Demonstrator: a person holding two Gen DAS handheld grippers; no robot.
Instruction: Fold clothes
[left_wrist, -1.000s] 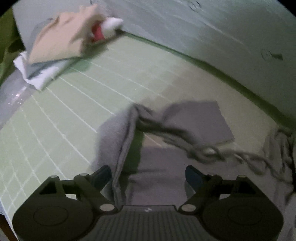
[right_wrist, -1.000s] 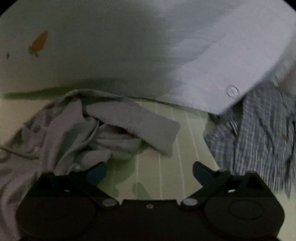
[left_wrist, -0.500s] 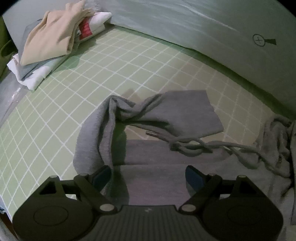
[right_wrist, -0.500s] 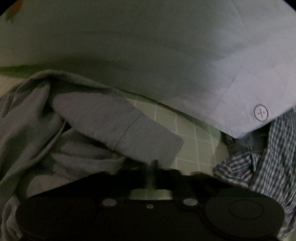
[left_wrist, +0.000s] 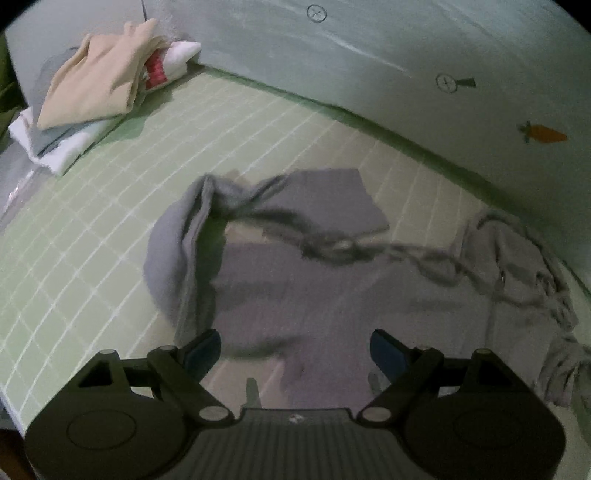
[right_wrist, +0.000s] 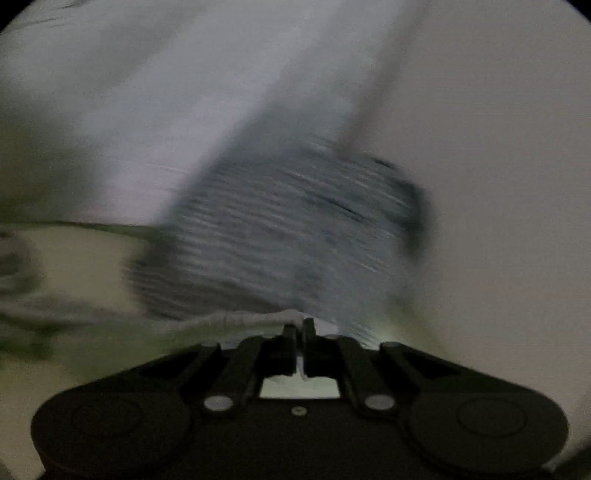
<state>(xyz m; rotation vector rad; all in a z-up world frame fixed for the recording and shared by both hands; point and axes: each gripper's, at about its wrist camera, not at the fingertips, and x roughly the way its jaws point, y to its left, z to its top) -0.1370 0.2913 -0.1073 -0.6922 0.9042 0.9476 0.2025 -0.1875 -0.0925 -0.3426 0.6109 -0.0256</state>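
Fingers (left_wrist: 295, 354) on L gripper spread wide, gripping nothing, hovering low over grey sweatshirt (left_wrist: 266, 280). L wrist view: garment crumpled on green checked surface (left_wrist: 110, 229), body cloth directly under and just ahead of fingers, 1 sleeve (left_wrist: 332, 199) flopped forward across it, hood-side bunch (left_wrist: 517, 266) off to R. Drawstring (left_wrist: 369, 251) trailing L-to-R across the middle. Long axis roughly side to side in this view. Stack of folded clothes (left_wrist: 96, 96) far L at back, well apart.

R wrist view: heavily blurred. R gripper fingers (right_wrist: 299, 347) clenched together, pale grey cloth edge (right_wrist: 236, 317) pinched between tips, running off to L. Likely same sweatshirt, blur too strong to be sure. Checked shirt (right_wrist: 288, 236) smeared ahead, beyond fingertips.

Judgement: R hand already has hold of an edge; L nearer the body and loose sleeve. Key relation: garment lies ahead-below L fingers, stretching R toward the held edge. Needs a 2nd grip from L to spread it flat. Fold stage unclear from crumple.
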